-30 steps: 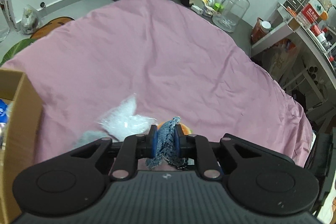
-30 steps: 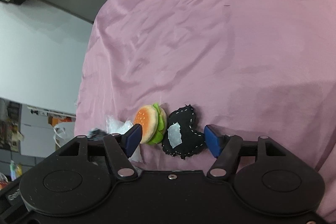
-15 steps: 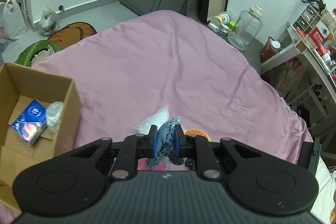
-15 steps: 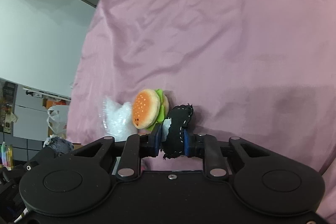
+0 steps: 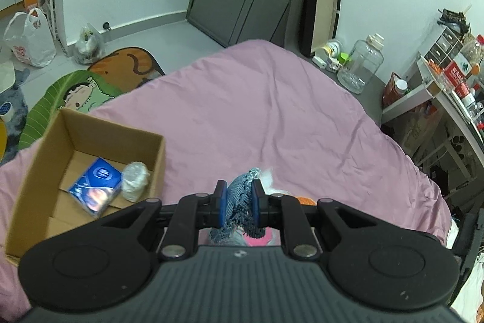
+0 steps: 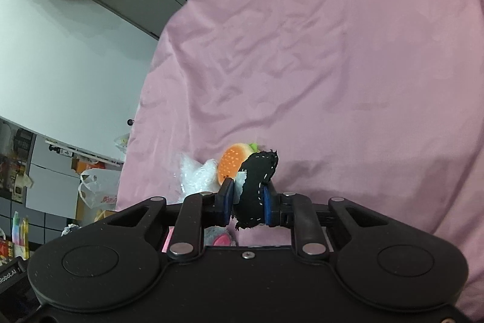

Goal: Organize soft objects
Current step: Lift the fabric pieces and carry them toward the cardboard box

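Both tongs were loaded, so this read as mid-transfer: pick done, drop into the box pending. Left tongs (image 5: 239, 203) were clenched on a frayed blue denim scrap (image 5: 240, 199), held clear above the pink bedsheet (image 5: 272, 117), with the cardboard box (image 5: 39, 159) down to the left on the near-left part of the bed. The box already held a blue packet (image 5: 96, 186) and a small clear wrapped bundle (image 5: 134, 180). Right tongs (image 6: 248, 203) were clamped on a black stitched felt piece (image 6: 257, 183); it looked lifted off the sheet, though I couldn't tell for sure from that angle. Still on the bed just left of it: a burger plush (image 6: 231, 162) and a crumpled clear plastic bag (image 6: 193, 174), touching or nearly so. A pink-and-grey soft item (image 6: 219, 238) showed under the right tongs, mostly hidden. Next move, as I judged it: swing the left tongs left over the box opening, lower past the rim, then release so the denim lands beside the packet rather than on the wall. The right one should follow with the felt, staggered so the two tongs don't crowd the opening. The burger and bag would remain.
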Demonstrator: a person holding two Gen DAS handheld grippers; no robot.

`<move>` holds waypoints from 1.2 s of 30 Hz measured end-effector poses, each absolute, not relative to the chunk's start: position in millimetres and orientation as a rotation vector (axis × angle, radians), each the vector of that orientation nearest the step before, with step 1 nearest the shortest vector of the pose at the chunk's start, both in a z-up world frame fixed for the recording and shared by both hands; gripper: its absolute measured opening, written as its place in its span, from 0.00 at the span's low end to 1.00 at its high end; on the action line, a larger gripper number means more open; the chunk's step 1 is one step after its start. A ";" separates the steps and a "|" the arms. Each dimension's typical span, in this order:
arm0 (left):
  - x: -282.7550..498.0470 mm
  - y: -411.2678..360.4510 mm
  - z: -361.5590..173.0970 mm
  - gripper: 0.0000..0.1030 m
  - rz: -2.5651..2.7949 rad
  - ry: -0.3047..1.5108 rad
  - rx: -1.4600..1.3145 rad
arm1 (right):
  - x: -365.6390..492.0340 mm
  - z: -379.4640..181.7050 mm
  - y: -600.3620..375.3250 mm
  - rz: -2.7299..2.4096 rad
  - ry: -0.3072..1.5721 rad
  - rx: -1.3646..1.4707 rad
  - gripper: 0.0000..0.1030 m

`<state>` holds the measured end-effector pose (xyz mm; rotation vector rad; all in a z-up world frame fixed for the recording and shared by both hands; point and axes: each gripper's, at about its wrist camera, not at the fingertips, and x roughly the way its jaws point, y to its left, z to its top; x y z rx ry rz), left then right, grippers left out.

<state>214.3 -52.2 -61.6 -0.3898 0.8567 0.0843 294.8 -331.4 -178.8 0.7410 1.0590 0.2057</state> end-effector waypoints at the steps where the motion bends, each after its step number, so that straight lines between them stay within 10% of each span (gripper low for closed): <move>1: 211.5 -48.9 -59.2 0.15 0.085 0.853 -0.390 | 293.2 -175.3 -330.4 0.206 1.054 0.735 0.19; 36: 136.7 68.2 -37.4 0.15 0.172 0.786 -0.491 | 232.4 -65.3 -216.3 0.394 0.927 0.544 0.20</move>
